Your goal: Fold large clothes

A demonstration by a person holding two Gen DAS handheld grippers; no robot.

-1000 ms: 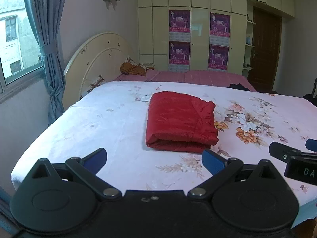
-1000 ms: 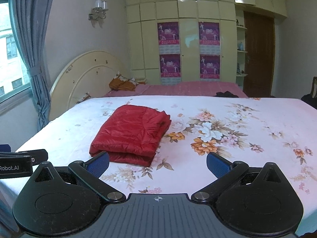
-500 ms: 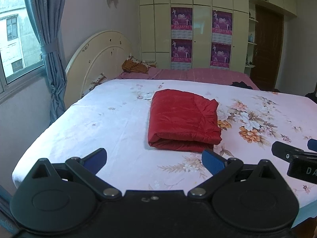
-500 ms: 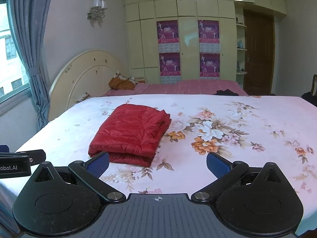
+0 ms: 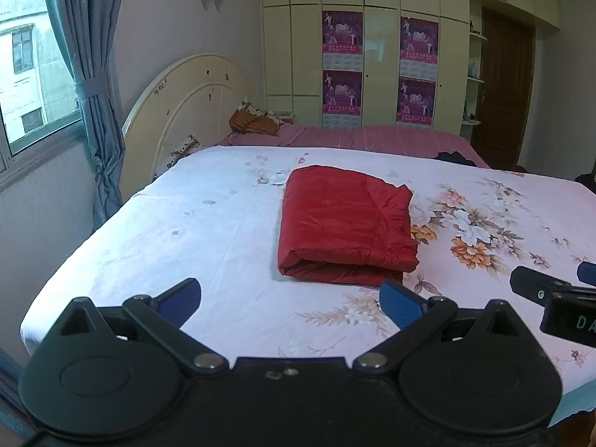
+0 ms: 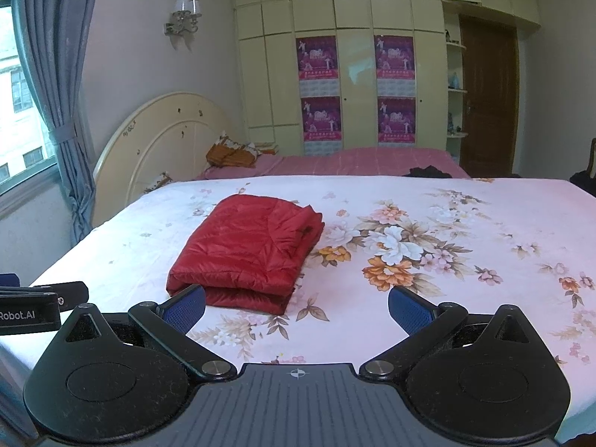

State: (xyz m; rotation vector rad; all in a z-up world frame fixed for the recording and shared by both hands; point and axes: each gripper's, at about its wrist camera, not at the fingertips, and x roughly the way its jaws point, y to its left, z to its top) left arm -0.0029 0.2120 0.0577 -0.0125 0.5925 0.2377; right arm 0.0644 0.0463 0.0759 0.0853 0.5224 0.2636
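The red jacket (image 5: pixel 344 223) lies folded into a thick rectangle at the centre of the left wrist frame, on the white floral bedsheet (image 5: pixel 193 231), with its folded edge toward me and its looser layered edge to the right. Bare sheet runs wide to the left of it as far as the bed's edge at lower left, and more open sheet fills the right half of the right wrist frame — room on both sides. My left gripper (image 5: pixel 290 296) hangs at the bottom of its frame, its 2 blue pads spread wide, holding nothing, just short of the jacket's near edge. My right gripper (image 6: pixel 297 307) is likewise spread wide and empty, its left pad overlapping the jacket's near corner in the frame — whether it touches, I cannot tell.
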